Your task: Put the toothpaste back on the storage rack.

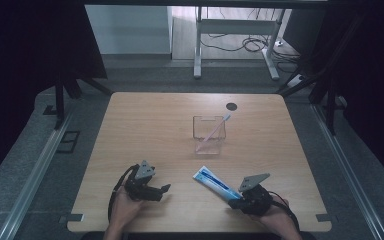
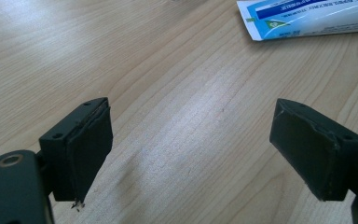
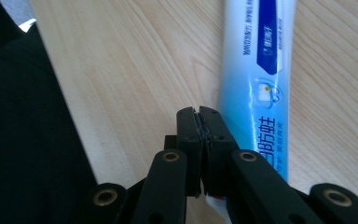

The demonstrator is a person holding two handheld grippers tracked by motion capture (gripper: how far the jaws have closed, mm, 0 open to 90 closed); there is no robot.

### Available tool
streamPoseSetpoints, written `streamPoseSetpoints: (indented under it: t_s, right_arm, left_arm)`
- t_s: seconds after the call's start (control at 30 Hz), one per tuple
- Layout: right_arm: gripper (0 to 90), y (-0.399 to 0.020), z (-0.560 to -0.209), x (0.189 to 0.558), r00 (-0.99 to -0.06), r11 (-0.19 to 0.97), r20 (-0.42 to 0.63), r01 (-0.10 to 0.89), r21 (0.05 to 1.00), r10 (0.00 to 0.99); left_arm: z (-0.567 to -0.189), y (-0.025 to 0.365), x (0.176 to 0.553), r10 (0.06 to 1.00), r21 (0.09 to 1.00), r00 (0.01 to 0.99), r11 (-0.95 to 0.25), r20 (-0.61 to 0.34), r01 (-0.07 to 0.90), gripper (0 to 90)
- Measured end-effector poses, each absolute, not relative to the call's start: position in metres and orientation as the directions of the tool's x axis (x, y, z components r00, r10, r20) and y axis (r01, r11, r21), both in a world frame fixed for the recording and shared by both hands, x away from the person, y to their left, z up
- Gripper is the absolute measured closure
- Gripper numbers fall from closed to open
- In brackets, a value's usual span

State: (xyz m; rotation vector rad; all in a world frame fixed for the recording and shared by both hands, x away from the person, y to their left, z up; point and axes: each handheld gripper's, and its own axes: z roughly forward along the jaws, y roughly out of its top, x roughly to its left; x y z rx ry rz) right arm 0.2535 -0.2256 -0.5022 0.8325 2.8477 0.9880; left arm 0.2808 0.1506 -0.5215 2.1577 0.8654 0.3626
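From above, the toothpaste tube (image 1: 215, 183) lies on the desk (image 1: 145, 125), its near end in the right claw (image 1: 234, 202). Left claw (image 2: 191, 144): wide open, empty. Right claw view: jaws pinched shut on the tube's thin end. It looks light and squishy; hold the flat end.

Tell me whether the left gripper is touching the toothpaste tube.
Apart. In the left gripper view the left gripper stands with jaws wide open over bare wood, and the toothpaste tube lies beyond them with a clear stretch of table between.
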Motion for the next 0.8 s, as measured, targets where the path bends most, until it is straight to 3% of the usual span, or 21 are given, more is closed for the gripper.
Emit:
streamPoseSetpoints:
  t_s: [0.2, 0.53, 0.8]
  right_arm:
    - [84.9, -0.230, -0.503, 0.261, -0.855, 0.674, 0.139, 0.484, 0.558, 0.499]
    - [68.3, -0.227, -0.481, 0.267, -0.869, 0.710, 0.087, 0.452, 0.540, 0.486]
    - [55.5, -0.219, -0.473, 0.282, -0.868, 0.762, 0.031, 0.452, 0.463, 0.496]
  left_arm:
    - [-0.522, 0.151, 0.281, 0.689, 0.748, 0.725, -0.468, -0.025, 0.470, 13.4]
    - [-0.522, 0.151, 0.281, 0.691, 0.749, 0.723, -0.466, -0.025, 0.471, 13.4]
    - [-0.522, 0.151, 0.281, 0.688, 0.750, 0.725, -0.465, -0.028, 0.470, 13.4]
